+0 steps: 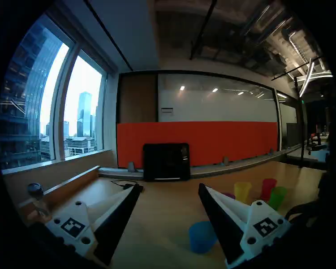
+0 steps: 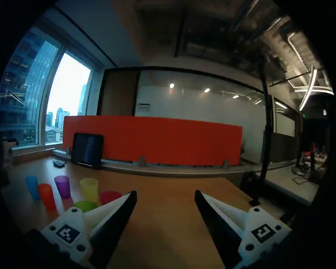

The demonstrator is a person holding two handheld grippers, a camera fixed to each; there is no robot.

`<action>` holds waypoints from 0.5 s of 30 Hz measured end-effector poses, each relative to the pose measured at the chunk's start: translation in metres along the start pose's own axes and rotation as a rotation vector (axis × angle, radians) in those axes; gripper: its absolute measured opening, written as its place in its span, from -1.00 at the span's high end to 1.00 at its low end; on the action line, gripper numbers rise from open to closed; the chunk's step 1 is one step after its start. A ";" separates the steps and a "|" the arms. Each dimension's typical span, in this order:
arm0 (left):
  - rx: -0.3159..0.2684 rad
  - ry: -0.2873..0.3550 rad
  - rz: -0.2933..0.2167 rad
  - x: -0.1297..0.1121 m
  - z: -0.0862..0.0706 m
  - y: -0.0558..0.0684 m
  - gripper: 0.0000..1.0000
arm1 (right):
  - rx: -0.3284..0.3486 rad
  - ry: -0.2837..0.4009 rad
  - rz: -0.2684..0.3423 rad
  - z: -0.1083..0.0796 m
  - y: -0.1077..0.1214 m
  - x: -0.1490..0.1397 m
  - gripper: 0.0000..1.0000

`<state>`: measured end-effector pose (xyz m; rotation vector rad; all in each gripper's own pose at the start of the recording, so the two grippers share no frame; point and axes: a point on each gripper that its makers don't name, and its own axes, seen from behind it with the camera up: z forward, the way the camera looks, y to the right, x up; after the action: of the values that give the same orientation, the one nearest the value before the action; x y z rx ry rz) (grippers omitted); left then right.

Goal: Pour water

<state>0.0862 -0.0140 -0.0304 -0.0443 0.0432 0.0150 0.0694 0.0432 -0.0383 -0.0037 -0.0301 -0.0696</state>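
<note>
In the left gripper view my left gripper (image 1: 169, 187) stands open over the wooden table (image 1: 168, 215), nothing between its fingers. A blue cup (image 1: 201, 236) sits just inside the right finger. Beyond it stand yellow (image 1: 242, 191), red (image 1: 269, 188) and green (image 1: 277, 197) cups, with a purple one (image 1: 228, 195) half hidden. A clear bottle with a dark cap (image 1: 36, 197) stands at the far left. In the right gripper view my right gripper (image 2: 165, 195) is open and empty. Blue (image 2: 32, 186), orange-red (image 2: 46, 196), purple (image 2: 62, 186), yellow (image 2: 90, 190), pink-red (image 2: 109, 196) and green (image 2: 85, 206) cups cluster at its left.
A black tablet (image 1: 166, 161) leans against the orange partition (image 1: 199, 141) at the table's back edge, with a small black device and cable (image 1: 127, 184) in front. A raised wooden ledge (image 1: 74, 181) runs along the window side. A black pole (image 2: 264, 148) rises at the right.
</note>
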 end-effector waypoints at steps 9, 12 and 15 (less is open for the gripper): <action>0.018 0.031 0.017 -0.007 0.005 0.006 -0.94 | -0.029 0.084 0.015 0.000 -0.002 0.021 -1.00; 0.019 0.035 0.032 -0.010 0.008 0.009 -0.95 | -0.031 0.102 0.030 0.000 -0.003 0.025 -1.00; 0.021 0.043 0.048 -0.013 0.010 0.014 -0.94 | -0.043 0.109 0.043 0.000 0.001 0.027 -1.00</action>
<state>0.0735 -0.0003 -0.0207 -0.0225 0.0879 0.0615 0.0966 0.0422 -0.0378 -0.0433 0.0807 -0.0272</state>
